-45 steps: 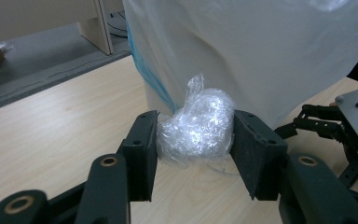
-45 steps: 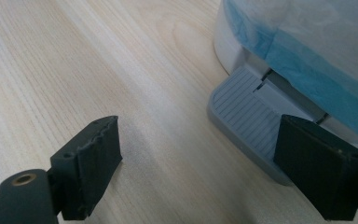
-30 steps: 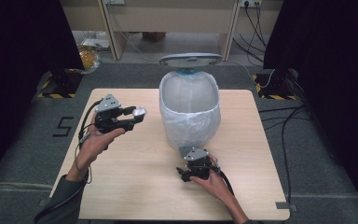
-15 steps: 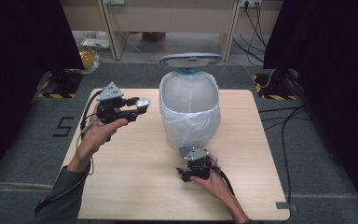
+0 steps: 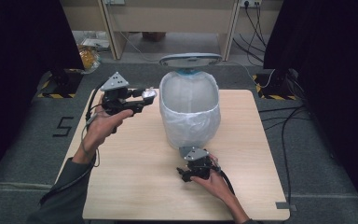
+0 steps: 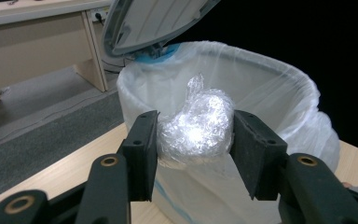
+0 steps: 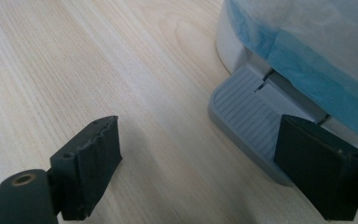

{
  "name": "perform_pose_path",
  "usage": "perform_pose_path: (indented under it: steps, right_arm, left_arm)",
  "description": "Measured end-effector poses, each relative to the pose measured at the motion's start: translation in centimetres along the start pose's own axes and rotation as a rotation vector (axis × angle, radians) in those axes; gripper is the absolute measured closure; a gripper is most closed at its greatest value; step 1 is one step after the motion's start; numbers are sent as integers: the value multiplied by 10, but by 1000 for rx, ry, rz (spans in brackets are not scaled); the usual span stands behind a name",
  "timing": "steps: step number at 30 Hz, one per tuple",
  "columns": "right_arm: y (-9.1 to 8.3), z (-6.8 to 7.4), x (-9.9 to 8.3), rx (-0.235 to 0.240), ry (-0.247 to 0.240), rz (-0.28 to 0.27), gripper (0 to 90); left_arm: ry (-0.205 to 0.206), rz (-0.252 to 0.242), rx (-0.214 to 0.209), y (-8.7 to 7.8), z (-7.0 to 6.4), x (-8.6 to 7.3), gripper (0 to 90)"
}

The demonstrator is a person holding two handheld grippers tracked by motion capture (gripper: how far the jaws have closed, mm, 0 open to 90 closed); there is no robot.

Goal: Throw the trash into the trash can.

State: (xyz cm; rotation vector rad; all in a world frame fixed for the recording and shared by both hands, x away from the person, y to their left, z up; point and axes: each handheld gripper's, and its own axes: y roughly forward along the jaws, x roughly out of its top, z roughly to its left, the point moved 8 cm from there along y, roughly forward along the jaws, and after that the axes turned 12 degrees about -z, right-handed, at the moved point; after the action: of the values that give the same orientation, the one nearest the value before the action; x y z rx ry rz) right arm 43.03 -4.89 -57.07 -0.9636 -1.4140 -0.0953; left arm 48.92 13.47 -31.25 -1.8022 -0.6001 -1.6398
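Since a second ago my left gripper (image 5: pixel 142 99) has travelled up and toward the bin, while my right gripper (image 5: pixel 189 173) has stayed put by the bin's foot. One ball of crumpled clear plastic wrap (image 6: pixel 193 126) is pinched between the left jaws, which press on it from both sides; in the left gripper view it hangs in front of the near rim of the pedal bin (image 5: pixel 189 109), and from above it sits just beside the bin's left edge, not yet over the opening. I count one bin, with one white liner bag (image 6: pixel 261 88) folded over its rim and one grey lid (image 5: pixel 190 59) standing open at the far side. My right gripper is spread wide, holding nothing; in its own view one jaw is over bare wood and the other lies over the one grey ribbed pedal (image 7: pixel 249 123) at the bin's base. The wooden table (image 5: pixel 135 186) has open room along its near and left parts, and a bare strip on the right of the bin up to the table's edge.
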Motion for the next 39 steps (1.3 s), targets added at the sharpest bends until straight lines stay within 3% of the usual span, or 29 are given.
perform_pose_path:
  steps: [12,17,39]
  right_arm:
    - [0,0,0,5,1,-2,144]
    - [0,0,0,4,0,-1,144]
    - [0,0,0,0,0,0,144]
  left_arm:
    - [17,4,-47,29,-17,13,519]
    - [31,15,-37,42,-20,17,518]
    - [47,56,-41,94,-30,9,515]
